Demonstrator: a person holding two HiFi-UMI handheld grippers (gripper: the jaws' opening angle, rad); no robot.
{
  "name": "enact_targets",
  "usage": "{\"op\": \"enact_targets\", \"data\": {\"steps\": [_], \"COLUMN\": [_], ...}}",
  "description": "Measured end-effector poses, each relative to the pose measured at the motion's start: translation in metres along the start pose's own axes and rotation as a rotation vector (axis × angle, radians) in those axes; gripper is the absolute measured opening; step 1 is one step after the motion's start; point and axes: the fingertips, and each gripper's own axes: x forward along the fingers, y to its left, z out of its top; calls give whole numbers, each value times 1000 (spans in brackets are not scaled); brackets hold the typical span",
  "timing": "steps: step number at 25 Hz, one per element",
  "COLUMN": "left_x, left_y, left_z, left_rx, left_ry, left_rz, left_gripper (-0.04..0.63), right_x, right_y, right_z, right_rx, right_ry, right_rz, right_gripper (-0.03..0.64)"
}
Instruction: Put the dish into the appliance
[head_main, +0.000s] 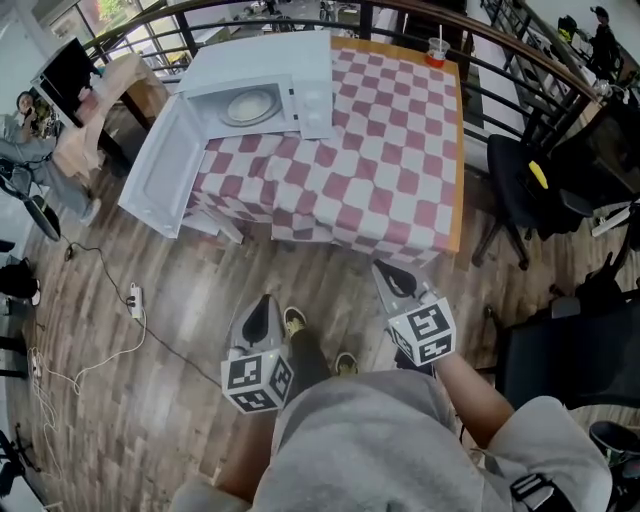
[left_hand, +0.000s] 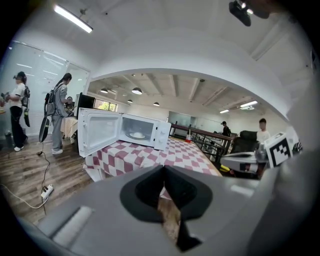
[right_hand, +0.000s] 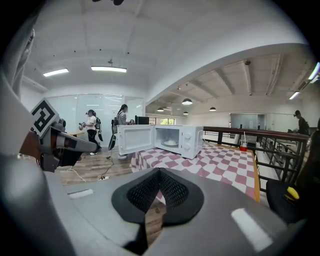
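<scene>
Partly hidden inside the open white box-shaped microwave oven (head_main: 265, 60), round pale dish (head_main: 250, 106), details hard to see, well apart from left gripper (head_main: 264, 300) and right gripper (head_main: 385, 270), both with jaws pressed together, empty.

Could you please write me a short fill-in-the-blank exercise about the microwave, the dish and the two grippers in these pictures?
1. The door of the microwave stands ___.
2. The white dish lies ___ the microwave.
3. The jaws of the left gripper and the right gripper are both ___, with nothing between them.
Missing words: open; inside; shut.
</scene>
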Motion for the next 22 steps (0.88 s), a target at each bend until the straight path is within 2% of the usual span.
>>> {"op": "enact_targets", "data": {"steps": [22], "left_x": [-26], "left_y": [18], "left_z": [8], "left_rx": [-5], "left_ry": [-54], "left_rz": [35], "left_gripper": [11], "right_x": [1], "right_y": [34], "right_z": [15], "right_rx": [-41], "right_ry": [-35], "right_rz": [41], "right_gripper": [-2]}}
